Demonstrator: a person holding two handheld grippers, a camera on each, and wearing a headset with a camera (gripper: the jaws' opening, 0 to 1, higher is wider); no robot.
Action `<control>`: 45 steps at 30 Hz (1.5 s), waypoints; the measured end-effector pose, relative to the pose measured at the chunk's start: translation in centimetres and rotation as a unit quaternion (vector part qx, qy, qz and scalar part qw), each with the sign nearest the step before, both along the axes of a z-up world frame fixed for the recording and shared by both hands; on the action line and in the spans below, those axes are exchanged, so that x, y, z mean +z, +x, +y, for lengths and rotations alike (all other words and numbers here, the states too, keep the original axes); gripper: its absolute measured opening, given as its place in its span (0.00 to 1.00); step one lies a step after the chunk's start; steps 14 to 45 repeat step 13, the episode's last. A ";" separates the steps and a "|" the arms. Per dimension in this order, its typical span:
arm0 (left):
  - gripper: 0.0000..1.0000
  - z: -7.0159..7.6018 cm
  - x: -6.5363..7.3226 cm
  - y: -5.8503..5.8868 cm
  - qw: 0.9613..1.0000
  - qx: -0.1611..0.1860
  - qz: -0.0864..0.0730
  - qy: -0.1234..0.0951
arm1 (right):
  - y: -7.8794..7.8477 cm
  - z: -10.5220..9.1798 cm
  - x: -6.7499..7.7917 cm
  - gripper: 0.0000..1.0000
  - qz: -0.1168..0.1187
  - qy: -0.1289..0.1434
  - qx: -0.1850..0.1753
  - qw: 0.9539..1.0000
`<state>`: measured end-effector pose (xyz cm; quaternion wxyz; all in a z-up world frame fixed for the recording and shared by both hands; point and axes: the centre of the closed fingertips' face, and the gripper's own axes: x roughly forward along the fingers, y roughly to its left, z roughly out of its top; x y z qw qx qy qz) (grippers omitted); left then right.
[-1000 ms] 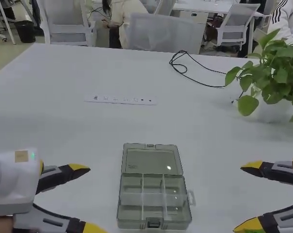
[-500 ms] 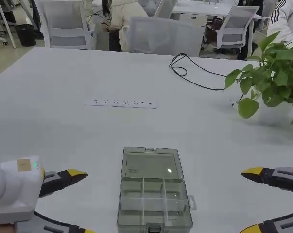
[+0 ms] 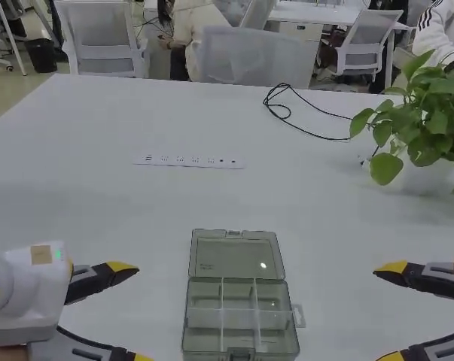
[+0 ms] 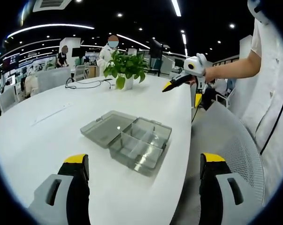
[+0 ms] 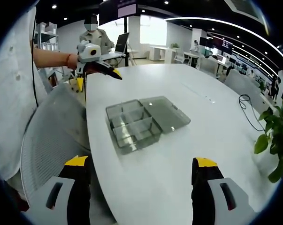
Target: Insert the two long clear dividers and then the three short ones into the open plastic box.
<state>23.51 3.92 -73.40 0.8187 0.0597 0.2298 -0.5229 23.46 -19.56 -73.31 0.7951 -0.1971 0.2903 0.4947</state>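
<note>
The grey see-through plastic box [image 3: 240, 320] lies on the white table near its front edge, with its lid [image 3: 235, 255] flat behind it. Clear dividers [image 3: 222, 304] stand inside and split it into several compartments. My left gripper [image 3: 127, 312] hovers open to the left of the box, with nothing between its jaws. My right gripper [image 3: 385, 312] hovers open to the right, also holding nothing. In the left gripper view, the box [image 4: 132, 140] lies ahead of the open left gripper [image 4: 143, 161]. From the right gripper [image 5: 141, 163], the box [image 5: 136, 124] lies ahead too.
A white power strip [image 3: 189, 159] lies mid-table. A black cable [image 3: 302, 113] loops at the far right, beside a potted plant [image 3: 422, 120]. Office chairs [image 3: 249, 53] and seated people stand beyond the far edge. A mesh chair [image 5: 52, 136] is next to the table's near edge.
The head view has tilted up a little, so everything sits lower in the picture. The box and both grippers keep their places relative to each other.
</note>
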 end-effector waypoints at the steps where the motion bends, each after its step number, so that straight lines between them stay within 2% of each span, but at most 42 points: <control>1: 1.00 0.0 0.0 0.0 1.000 0.000 0.000 0.000 | -0.1 0.0 0.0 0.90 0.000 -0.001 0.000 1.000; 45: 1.00 0.1 -0.1 -0.1 1.000 -0.001 0.002 0.000 | -0.2 0.4 0.1 0.90 0.000 0.000 0.001 1.000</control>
